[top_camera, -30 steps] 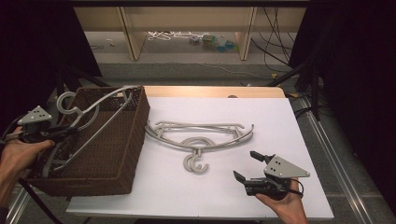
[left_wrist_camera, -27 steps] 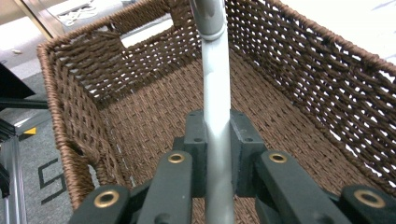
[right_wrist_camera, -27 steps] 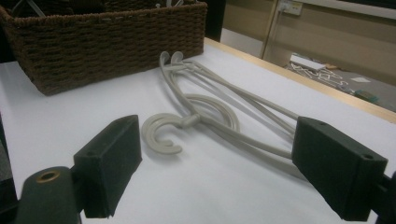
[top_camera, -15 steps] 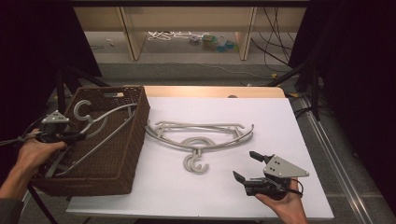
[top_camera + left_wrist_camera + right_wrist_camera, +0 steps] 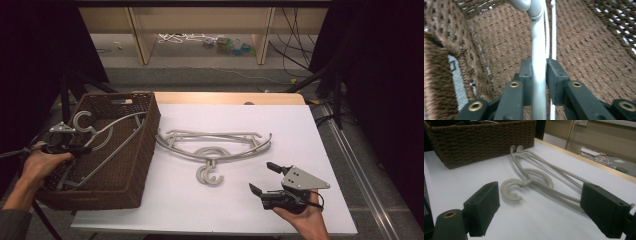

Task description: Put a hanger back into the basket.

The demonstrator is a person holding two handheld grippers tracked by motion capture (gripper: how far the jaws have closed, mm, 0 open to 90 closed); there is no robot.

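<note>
A grey plastic hanger (image 5: 107, 132) lies slanted inside the brown woven basket (image 5: 145, 145) at the table's left, its hook (image 5: 82, 120) toward the far left corner. My left gripper (image 5: 75, 148) is shut on the hanger's bar (image 5: 539, 75), with the jaws clamped on either side and basket weave below. Two more grey hangers (image 5: 215, 145) lie stacked mid-table, with their hooks (image 5: 210, 173) toward me. My right gripper (image 5: 261, 176) hovers open near the front right, a little short of those hooks. In the right gripper view the hook (image 5: 511, 188) lies between the open pads (image 5: 486, 202).
The white tabletop (image 5: 280, 125) has bare room to the right of the hangers. The basket's side wall (image 5: 481, 137) stands beyond the hangers in the right gripper view. Past the table's far edge, wooden shelving (image 5: 140, 30) and clutter (image 5: 225, 42) sit on the floor.
My left gripper has moved right and lower, carrying the hanger farther down into the basket. The right gripper and the hangers on the table have stayed put.
</note>
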